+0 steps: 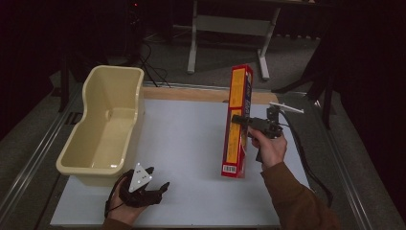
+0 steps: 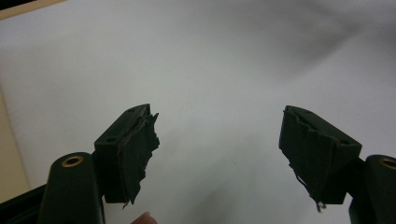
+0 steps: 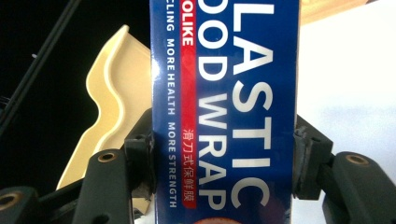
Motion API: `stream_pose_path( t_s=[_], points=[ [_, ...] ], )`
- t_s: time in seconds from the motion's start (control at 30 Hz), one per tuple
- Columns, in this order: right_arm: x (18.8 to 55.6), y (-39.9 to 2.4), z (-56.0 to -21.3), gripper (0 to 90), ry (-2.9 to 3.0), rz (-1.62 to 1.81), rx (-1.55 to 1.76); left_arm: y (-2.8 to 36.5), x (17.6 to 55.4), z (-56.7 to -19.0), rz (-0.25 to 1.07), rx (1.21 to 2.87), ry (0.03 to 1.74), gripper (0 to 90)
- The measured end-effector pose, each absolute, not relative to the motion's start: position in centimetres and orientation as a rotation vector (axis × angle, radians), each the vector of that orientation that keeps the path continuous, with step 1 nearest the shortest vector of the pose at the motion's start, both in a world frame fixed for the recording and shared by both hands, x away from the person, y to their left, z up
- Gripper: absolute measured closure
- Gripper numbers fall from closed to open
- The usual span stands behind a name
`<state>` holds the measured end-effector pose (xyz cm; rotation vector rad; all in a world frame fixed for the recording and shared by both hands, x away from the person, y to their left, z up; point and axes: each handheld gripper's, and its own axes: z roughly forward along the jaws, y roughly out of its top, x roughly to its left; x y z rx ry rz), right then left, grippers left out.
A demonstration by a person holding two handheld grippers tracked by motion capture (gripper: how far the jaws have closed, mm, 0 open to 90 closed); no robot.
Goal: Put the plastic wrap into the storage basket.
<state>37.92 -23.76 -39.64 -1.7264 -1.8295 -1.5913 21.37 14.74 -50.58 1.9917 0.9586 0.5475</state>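
A long plastic wrap box [image 1: 237,122], red and yellow with a blue face, stands on end over the white table [image 1: 186,143], slightly right of centre. My right gripper [image 1: 238,120] is shut on its middle from the right side. In the right gripper view both pads press the blue face of the box [image 3: 224,107] with white lettering. My left gripper [image 1: 160,179] rests near the table's front left, held in a hand, jaws wide open. In the left gripper view the gripper [image 2: 219,140] has nothing but bare table between its worn pads [image 2: 140,149].
A cream plastic tub [image 1: 107,127] stands at the table's left side, empty inside; its rim [image 3: 112,88] shows behind the box. A cable [image 1: 306,158] trails off the right gripper along the table's right edge. A desk frame [image 1: 230,28] stands on the floor beyond.
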Motion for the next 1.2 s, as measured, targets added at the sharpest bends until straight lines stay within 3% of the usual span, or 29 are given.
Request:
stream_pose_path(
  t_s=[0.7,1.2],
  points=[
    [31.2,-24.1,-36.4,39.8,-1.904,-1.762,-1.749,14.7,21.4,-50.6,0.547,1.991,0.960,26.4],
    [32.3,-19.7,-34.8,39.9,-1.896,-1.796,-1.614,14.6,21.4,-50.6,0.544,1.990,0.959,26.3]
  ],
)
